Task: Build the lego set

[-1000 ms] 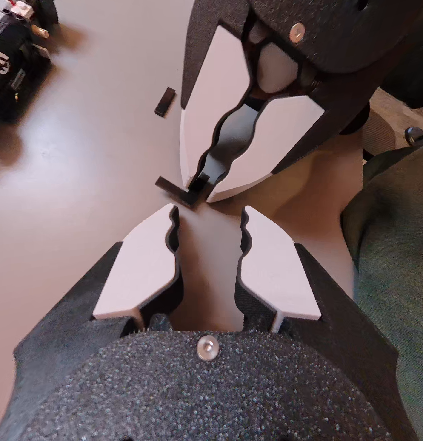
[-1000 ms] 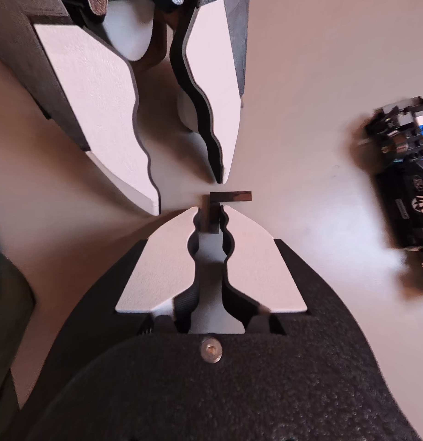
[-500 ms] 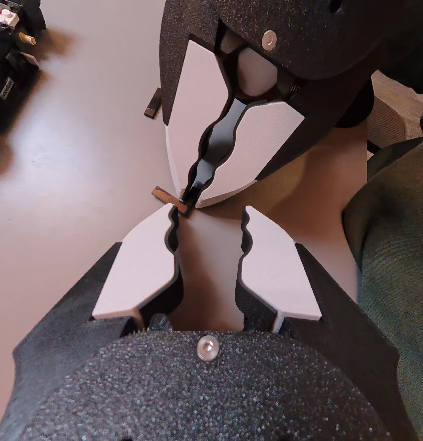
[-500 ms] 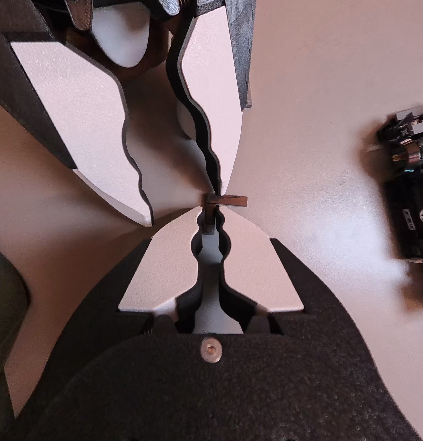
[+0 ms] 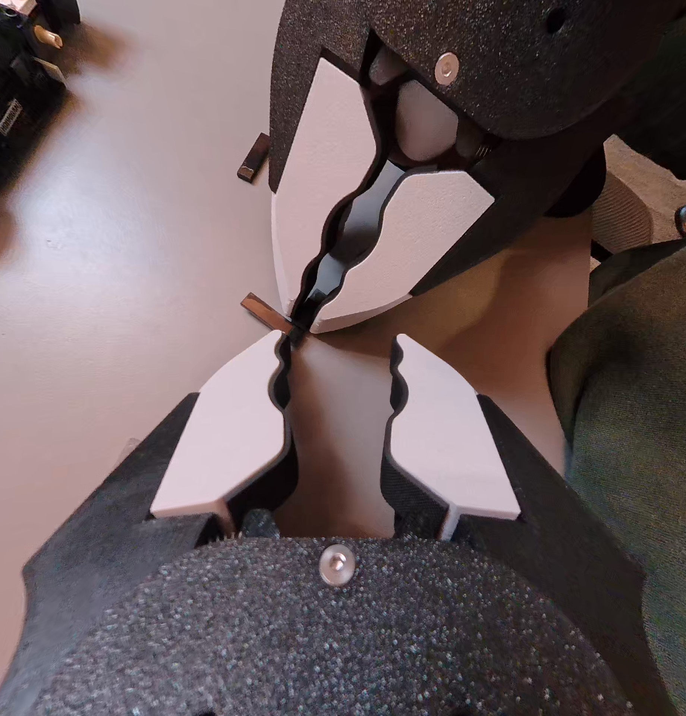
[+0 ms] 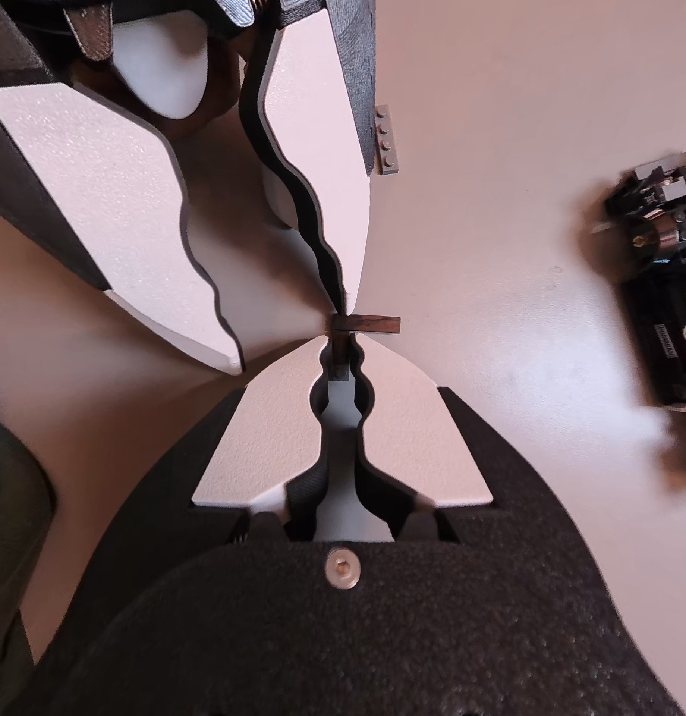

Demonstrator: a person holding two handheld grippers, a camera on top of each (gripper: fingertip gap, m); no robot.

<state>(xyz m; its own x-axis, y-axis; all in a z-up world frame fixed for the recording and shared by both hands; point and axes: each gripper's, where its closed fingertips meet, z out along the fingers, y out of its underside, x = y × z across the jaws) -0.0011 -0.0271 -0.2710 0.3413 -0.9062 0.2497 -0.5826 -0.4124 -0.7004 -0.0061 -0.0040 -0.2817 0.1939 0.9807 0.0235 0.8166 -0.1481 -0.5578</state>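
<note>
My right gripper (image 6: 339,345) is shut on a small black L-shaped lego piece (image 6: 366,324), held just above the pale table (image 6: 488,232). The piece's cross bar sticks out past the fingertips. In the left wrist view the same piece (image 5: 266,310) sits at the tip of the right gripper (image 5: 304,329). My left gripper (image 5: 337,341) is open and empty, facing the right one tip to tip. Its one fingertip (image 6: 343,306) touches, or nearly touches, the end of the piece. A partly built black lego car (image 6: 663,310) lies off to the side, also in the left wrist view (image 5: 8,77).
A loose grey four-stud plate (image 6: 386,143) lies on the table behind the left gripper. A loose black bar (image 5: 254,157) lies beyond the right gripper. A person's green clothing (image 5: 643,426) is at the table's edge. The tips of both grippers are at nearly the same place.
The two grippers have closed in on each other. The right gripper's black piece now meets one fingertip of the open left gripper. The left gripper's jaws have stayed open.
</note>
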